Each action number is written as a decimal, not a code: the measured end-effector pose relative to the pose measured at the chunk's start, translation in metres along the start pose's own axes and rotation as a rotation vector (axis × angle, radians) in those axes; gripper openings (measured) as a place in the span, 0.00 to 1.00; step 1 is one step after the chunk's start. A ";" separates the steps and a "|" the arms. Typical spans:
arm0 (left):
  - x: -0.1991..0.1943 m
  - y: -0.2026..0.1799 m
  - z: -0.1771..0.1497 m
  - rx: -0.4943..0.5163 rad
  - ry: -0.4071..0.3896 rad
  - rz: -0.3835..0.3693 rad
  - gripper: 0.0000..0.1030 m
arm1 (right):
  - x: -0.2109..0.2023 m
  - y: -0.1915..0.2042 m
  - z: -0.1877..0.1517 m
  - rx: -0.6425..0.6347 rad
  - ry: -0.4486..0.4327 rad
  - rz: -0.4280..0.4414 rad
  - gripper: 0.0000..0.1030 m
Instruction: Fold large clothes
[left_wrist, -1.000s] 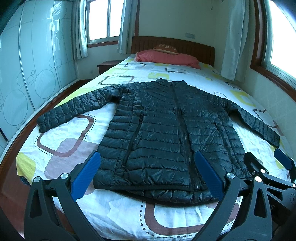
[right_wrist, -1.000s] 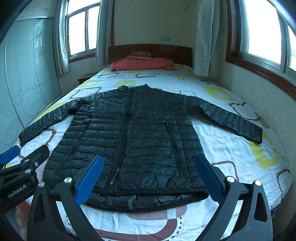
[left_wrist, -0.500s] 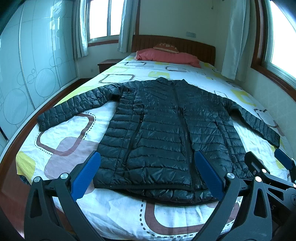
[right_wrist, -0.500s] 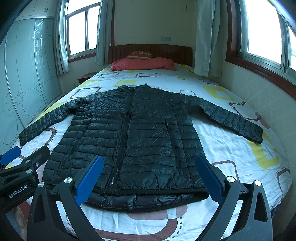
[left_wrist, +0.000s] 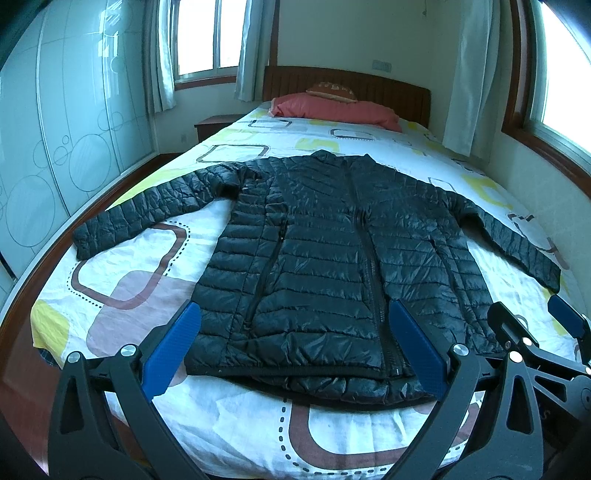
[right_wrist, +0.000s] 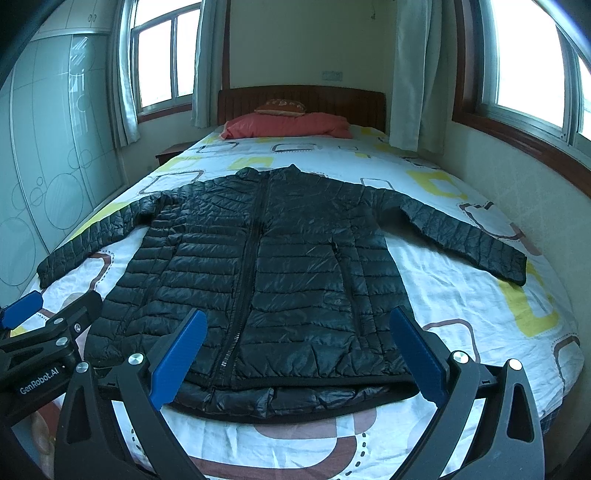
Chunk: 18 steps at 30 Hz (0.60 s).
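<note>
One jacket (left_wrist: 325, 266) lies flat and zipped on the bed (left_wrist: 155, 258), front up. Its long axis runs from the hem, nearest both grippers, up to the collar toward the pillow (left_wrist: 332, 110), and its two sleeves spread out to either side. The left gripper (left_wrist: 295, 354) hovers just short of the hem, jaws wide apart and empty, facing the zipper and left half. The right gripper (right_wrist: 299, 356) is likewise spread and empty, facing the hem's right half. Each sleeve lies nearer its own-side gripper, so a sleeve fold inward looks like the likely start. Counted: one jacket, two sleeves, two grippers, one pillow with a cushion (right_wrist: 282, 105) on it.
</note>
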<state>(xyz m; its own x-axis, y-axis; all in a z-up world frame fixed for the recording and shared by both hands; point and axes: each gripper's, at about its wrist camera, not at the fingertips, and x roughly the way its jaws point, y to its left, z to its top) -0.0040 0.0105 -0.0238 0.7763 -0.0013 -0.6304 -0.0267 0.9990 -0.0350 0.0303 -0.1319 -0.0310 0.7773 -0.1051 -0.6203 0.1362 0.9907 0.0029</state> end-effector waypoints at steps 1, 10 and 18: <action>0.000 0.000 -0.002 0.000 0.002 -0.001 0.98 | 0.000 0.000 0.000 0.000 0.001 0.000 0.95; 0.037 0.011 -0.008 -0.056 0.067 -0.016 0.98 | 0.042 -0.012 -0.002 0.050 0.069 0.018 0.95; 0.113 0.038 0.021 -0.113 0.226 -0.002 0.96 | 0.101 -0.049 0.012 0.143 0.112 0.007 0.95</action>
<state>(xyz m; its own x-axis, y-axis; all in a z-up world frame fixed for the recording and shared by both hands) 0.0954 0.0494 -0.0801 0.6164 -0.0257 -0.7870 -0.1050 0.9878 -0.1145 0.1094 -0.1925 -0.0848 0.7066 -0.0805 -0.7031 0.2235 0.9680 0.1138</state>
